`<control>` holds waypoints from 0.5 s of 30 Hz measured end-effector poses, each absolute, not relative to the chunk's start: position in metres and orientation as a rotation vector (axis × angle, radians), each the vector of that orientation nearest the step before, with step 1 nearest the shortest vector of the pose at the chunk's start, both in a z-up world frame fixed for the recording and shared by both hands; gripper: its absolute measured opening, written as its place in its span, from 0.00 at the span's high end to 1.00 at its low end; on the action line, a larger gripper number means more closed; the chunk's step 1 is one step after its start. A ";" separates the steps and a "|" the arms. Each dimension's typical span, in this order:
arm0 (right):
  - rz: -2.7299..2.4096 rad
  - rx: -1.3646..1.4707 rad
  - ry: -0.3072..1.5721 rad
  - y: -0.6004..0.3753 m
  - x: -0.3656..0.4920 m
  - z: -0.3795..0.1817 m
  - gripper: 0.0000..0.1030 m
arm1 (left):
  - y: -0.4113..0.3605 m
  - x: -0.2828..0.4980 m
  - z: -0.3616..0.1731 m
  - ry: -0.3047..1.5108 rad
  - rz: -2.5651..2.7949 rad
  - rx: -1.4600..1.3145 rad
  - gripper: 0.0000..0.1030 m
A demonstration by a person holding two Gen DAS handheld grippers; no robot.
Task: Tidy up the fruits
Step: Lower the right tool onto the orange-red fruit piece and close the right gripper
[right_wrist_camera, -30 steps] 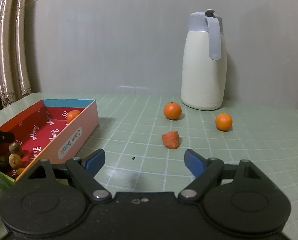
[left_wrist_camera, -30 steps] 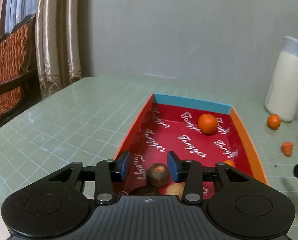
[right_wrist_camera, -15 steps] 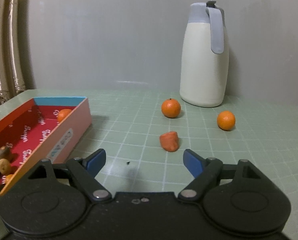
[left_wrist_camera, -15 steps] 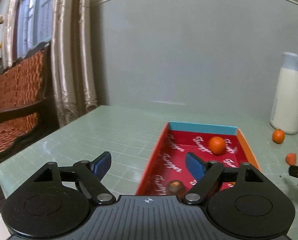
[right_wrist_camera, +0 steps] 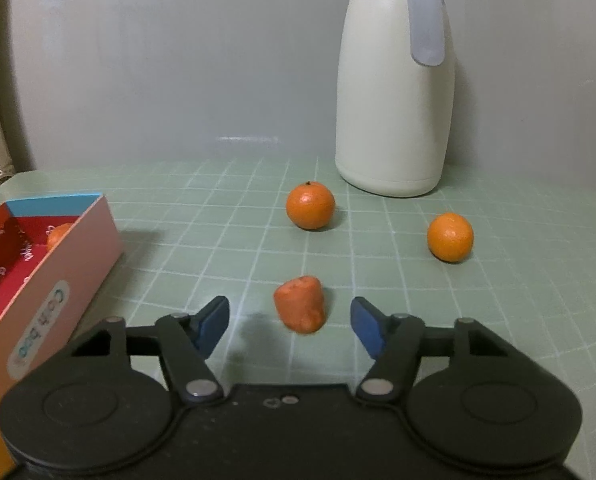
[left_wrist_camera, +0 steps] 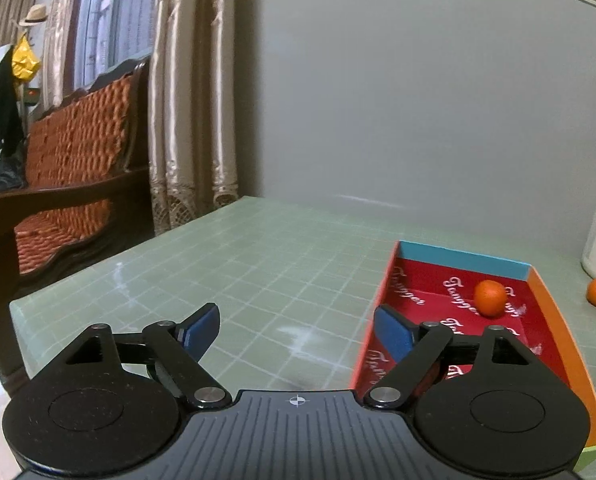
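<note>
Fruit count, as I read it from my two wrist views. One tangerine (left_wrist_camera: 490, 298) lies inside the red-lined box (left_wrist_camera: 554, 320), toward its blue far wall. Two oranges (right_wrist_camera: 310, 205) (right_wrist_camera: 450, 237) sit loose on the green gridded tabletop (right_wrist_camera: 217, 216), near the cream jug (right_wrist_camera: 394, 92). One orange-red lumpy piece (right_wrist_camera: 300, 310) lies just ahead of my right tongs (right_wrist_camera: 289, 326), which are spread wide and empty. My left tongs (left_wrist_camera: 296, 330) are likewise released, holding nothing, beside the box's left wall.
</note>
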State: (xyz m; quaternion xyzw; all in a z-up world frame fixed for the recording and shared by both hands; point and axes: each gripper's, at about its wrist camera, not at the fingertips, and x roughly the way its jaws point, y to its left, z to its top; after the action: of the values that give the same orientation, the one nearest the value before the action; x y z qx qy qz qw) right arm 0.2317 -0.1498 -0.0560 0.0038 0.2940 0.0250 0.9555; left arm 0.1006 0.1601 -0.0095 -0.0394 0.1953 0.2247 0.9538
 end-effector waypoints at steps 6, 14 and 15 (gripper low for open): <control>0.036 0.013 0.635 -0.151 0.246 -0.063 0.52 | 0.168 0.099 -0.011 0.400 0.473 -0.082 0.16; 0.047 -0.009 0.622 -0.148 0.246 -0.064 0.71 | 0.172 0.097 -0.013 0.404 0.477 -0.089 0.15; 0.048 -0.014 0.620 -0.147 0.246 -0.064 0.71 | 0.171 0.097 -0.013 0.404 0.477 -0.086 0.15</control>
State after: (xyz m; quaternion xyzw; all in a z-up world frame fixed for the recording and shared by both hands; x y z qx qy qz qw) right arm 0.2455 -0.1473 -0.0637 -0.0071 0.3051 0.0236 0.9520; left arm 0.0966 0.1713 -0.0126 -0.0423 0.1986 0.2343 0.9507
